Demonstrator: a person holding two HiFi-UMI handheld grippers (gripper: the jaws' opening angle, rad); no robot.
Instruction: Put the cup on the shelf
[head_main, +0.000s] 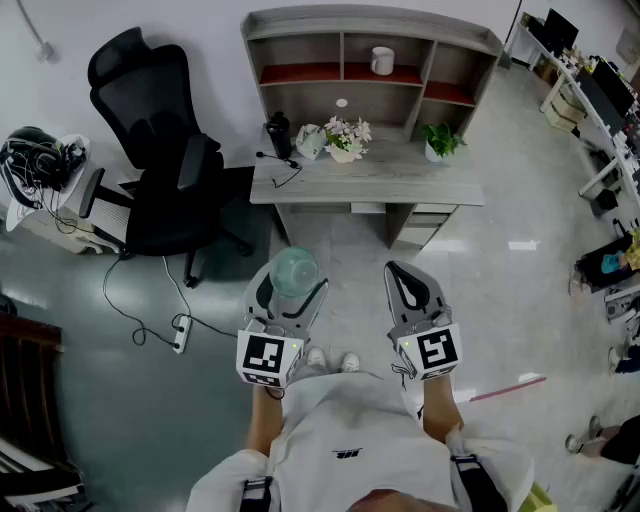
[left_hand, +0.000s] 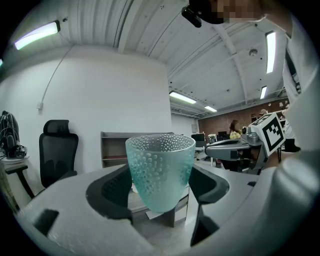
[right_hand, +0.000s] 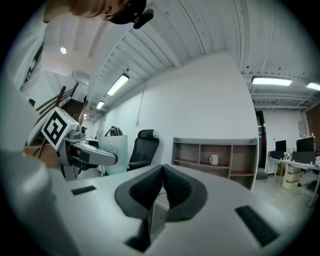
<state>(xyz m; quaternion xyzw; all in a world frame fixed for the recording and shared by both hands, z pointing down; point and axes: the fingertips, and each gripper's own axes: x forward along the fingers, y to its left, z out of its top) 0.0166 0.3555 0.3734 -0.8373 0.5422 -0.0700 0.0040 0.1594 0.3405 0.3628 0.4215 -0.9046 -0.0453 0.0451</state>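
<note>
Carrying the cup (left_hand: 160, 170) upright between the jaws of our left gripper (head_main: 292, 288), we stand well back from the desk (head_main: 400, 185) in the upper middle of the head view. The pads press on the cup's dimpled sides, and the jaws are spread wide because the cup is broad. Held mouth up, it can go down on its base without any turning.

Our right gripper (head_main: 398, 276), just right of centre, has its jaws together with nothing between them. We judge it is simply kept out of the way, since one gripper is enough for this carry.

The shelf (head_main: 370, 20) stands on the back of the desk, at the top of the frame, and a white mug (head_main: 382, 61) sits in its middle upper bay. The bays on either side look free, so we judge one of them suits the cup once we have walked up. Cup and shelf are well apart, so most of the task lies ahead.
</note>
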